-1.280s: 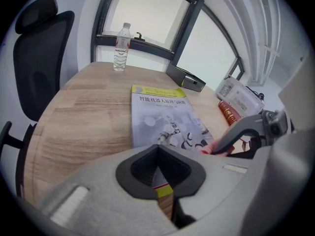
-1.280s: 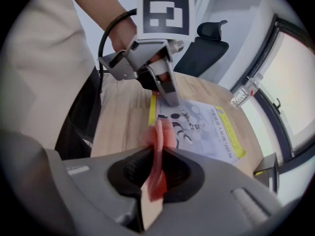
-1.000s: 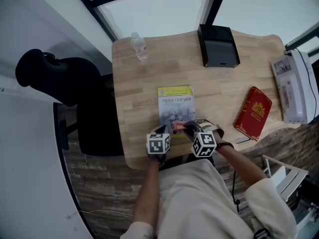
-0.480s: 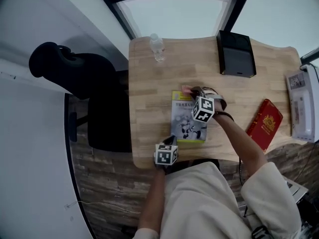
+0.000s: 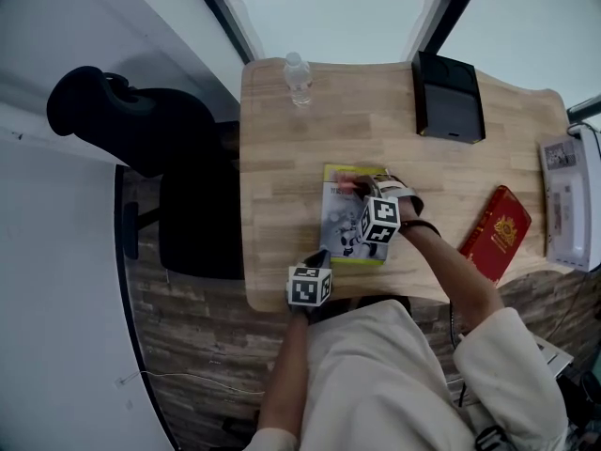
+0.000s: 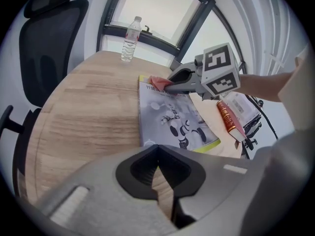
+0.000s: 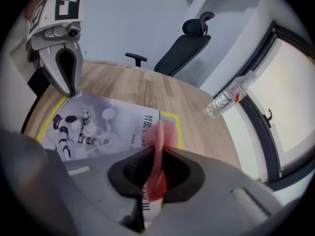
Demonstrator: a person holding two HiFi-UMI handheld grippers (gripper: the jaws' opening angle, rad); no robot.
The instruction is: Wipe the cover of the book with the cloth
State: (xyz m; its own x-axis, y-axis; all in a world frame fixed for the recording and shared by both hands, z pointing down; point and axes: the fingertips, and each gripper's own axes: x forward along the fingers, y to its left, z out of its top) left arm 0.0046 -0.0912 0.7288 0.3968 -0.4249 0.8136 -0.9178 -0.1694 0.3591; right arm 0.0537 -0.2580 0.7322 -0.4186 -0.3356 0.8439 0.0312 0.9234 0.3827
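Wooden desk (image 5: 282, 139) by window (image 5: 329, 17): two books, grey book (image 5: 343, 233) and red book (image 5: 495, 233); one water bottle (image 5: 298, 75). Right gripper (image 5: 364, 191) clamps pink cloth (image 7: 158, 136); left gripper (image 5: 319, 256) closed.

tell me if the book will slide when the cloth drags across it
The book looks thin and light on the smooth table, so it could slide. The left gripper, shut at its near corner, probably pins it.

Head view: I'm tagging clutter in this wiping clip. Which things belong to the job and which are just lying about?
In the job:
grey-and-yellow book
pink cloth, clamped in the right gripper
left gripper, jaws together, at the book's near corner

Lying about:
water bottle
red book
black box
white device at the desk's edge
office chair
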